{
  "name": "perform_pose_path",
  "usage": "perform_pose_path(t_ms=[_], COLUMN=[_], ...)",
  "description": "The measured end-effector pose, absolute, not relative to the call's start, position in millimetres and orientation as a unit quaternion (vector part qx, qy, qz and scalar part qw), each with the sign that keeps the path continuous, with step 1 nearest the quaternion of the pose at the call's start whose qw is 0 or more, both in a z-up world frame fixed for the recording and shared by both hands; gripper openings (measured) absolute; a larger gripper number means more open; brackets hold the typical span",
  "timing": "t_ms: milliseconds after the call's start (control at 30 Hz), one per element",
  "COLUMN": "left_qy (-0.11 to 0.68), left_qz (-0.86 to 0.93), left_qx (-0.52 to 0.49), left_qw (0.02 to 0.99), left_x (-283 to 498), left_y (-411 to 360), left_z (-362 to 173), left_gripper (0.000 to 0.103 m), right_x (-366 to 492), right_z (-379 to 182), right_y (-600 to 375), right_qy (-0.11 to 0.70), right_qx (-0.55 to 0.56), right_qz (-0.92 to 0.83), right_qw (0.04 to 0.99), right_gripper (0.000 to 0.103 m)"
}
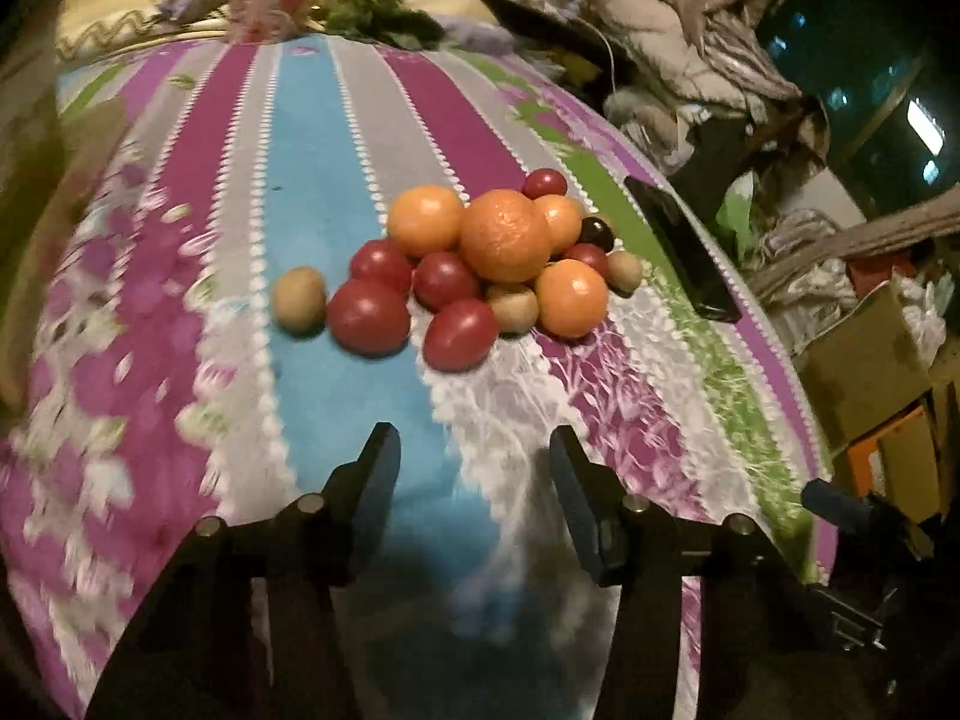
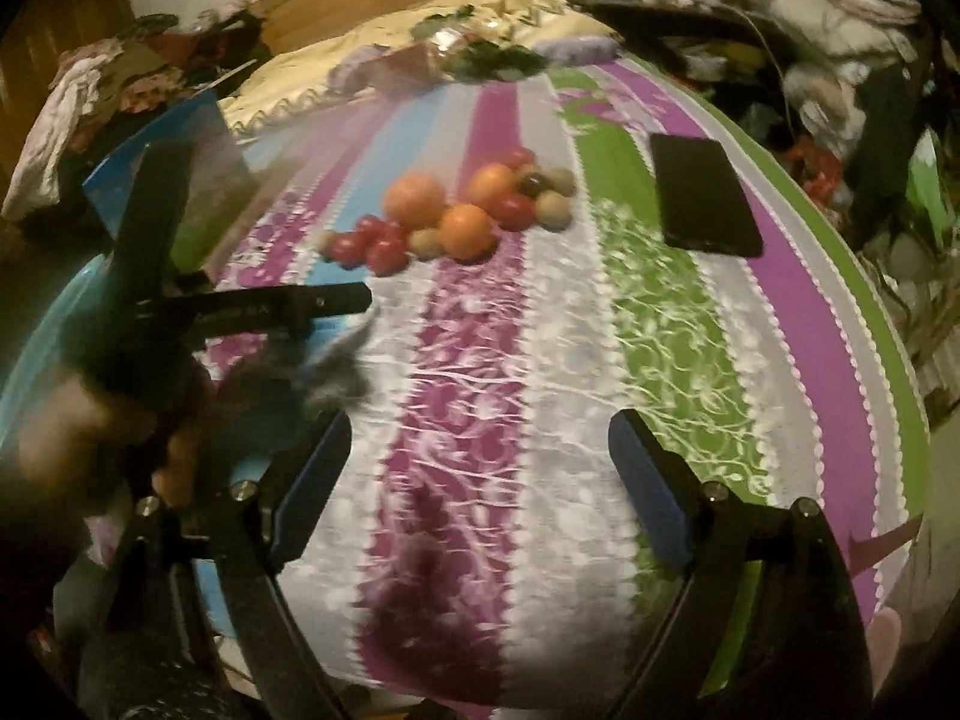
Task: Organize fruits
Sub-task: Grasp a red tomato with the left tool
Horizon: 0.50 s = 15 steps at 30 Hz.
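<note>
One loose heap of round orange, red and tan fruits [image 1: 474, 264] rests mid-bedspread [image 1: 312, 192], beside a black phone [image 1: 684, 252]. Left gripper [image 1: 474, 468], half-spread, and right gripper [image 2: 480, 456], wide, hold nothing. Smooth, light, likely to roll; grip each across its widest girth.

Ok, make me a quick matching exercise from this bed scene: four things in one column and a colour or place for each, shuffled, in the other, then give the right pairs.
Things:
1. biggest orange
2. phone
3. lone tan fruit
4. dark cherry-like fruit

Descriptions:
A. black, flat near the bedspread's right edge
B. left of the pile, slightly apart, on the blue stripe
C. on top of the pile's middle
D. nearly black, at the pile's right side

Pairs: 1-C, 2-A, 3-B, 4-D
</note>
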<state>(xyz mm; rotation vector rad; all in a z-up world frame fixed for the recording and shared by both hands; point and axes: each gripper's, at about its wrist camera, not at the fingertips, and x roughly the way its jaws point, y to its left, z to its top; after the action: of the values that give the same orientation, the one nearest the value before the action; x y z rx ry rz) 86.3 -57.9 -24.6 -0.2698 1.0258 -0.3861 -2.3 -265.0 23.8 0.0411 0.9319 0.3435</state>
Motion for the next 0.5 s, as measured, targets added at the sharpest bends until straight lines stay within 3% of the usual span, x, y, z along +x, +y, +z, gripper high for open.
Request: perform_pose_path(t_ms=[367,400,500], left_qy=[0.47,0.47,0.476], left_qz=[-0.187,-0.183,-0.192], left_qx=[-0.078,-0.072,-0.078], left_qw=[0.859,0.86,0.854], left_x=[121.5,120.4,116.7], left_y=[-77.2,-78.7,-83.5], left_z=[-31.7,-30.9,-27.8], left_gripper=[0.051,0.05,0.028], right_x=[15.2,15.9,17.5], right_z=[10.2,9.1,5.4], right_y=[-285.9,-287.0,-291.1], right_qy=[0.45,0.451,0.454], right_qx=[0.051,0.052,0.056], right_qz=[0.161,0.161,0.161], right_qw=[0.877,0.877,0.875], right_gripper=[0.088,0.088,0.087])
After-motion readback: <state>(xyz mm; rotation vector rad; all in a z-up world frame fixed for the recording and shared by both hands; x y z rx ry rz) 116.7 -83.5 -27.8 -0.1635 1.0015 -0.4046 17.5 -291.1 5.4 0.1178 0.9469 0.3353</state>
